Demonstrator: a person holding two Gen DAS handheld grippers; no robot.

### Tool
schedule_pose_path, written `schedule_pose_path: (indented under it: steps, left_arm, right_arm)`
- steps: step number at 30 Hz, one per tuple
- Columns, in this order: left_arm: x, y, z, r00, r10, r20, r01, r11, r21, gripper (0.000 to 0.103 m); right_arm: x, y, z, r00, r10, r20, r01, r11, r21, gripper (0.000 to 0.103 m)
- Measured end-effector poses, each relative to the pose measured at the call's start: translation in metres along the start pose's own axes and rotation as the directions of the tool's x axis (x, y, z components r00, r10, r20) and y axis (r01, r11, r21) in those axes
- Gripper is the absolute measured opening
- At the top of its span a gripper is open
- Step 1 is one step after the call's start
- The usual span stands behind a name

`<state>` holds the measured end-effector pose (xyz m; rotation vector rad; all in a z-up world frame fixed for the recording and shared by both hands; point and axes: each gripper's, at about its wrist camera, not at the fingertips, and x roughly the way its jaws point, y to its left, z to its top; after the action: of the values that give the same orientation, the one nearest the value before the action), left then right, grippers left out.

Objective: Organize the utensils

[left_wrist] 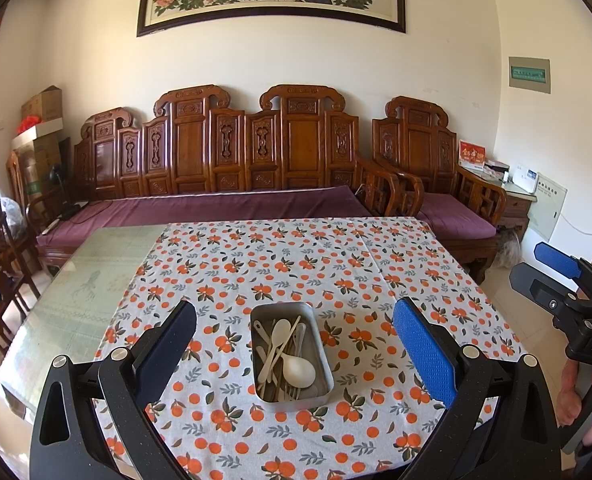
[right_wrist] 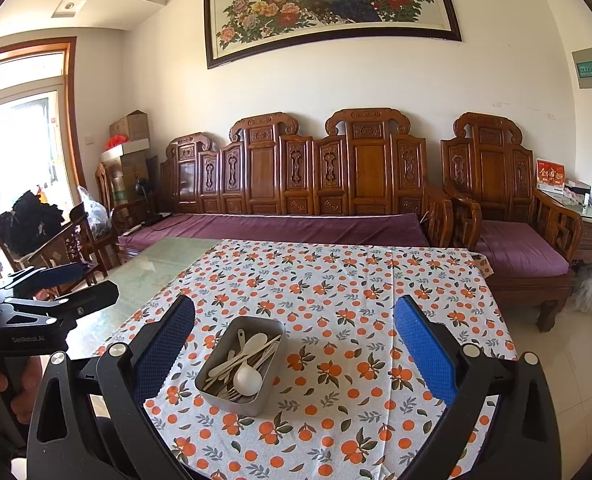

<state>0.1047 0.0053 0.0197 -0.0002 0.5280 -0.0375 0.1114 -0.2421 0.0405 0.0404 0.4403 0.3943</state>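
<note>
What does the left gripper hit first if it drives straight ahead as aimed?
Most likely the metal tray of utensils: it sits centred between the open jaws of the left gripper, on the tablecloth. Depth is unclear, so it could pass just above it.

Orange-print tablecloth, carved wooden sofa, peacock painting.

A long carved reddish-brown wooden sofa with purple cushions stands against the cream wall, a matching carved armchair just beside it. Above hangs a dark-framed painting of peonies and a peacock. Daylight pours through a wood-framed glass door near stacked cardboard boxes.
</note>
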Motion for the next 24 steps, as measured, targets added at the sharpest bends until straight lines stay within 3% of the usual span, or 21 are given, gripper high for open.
schedule_pose_path:
  steps: [24]
  left_arm:
    - [-0.0035,0.0007,-0.0009,1.0,0.002,0.006,-0.002,1.0,-0.005,0.095]
  right_arm:
    - [0.0001,-0.0012,-0.0003,1.0,0.001,0.0,-0.001,1.0,0.002,0.1]
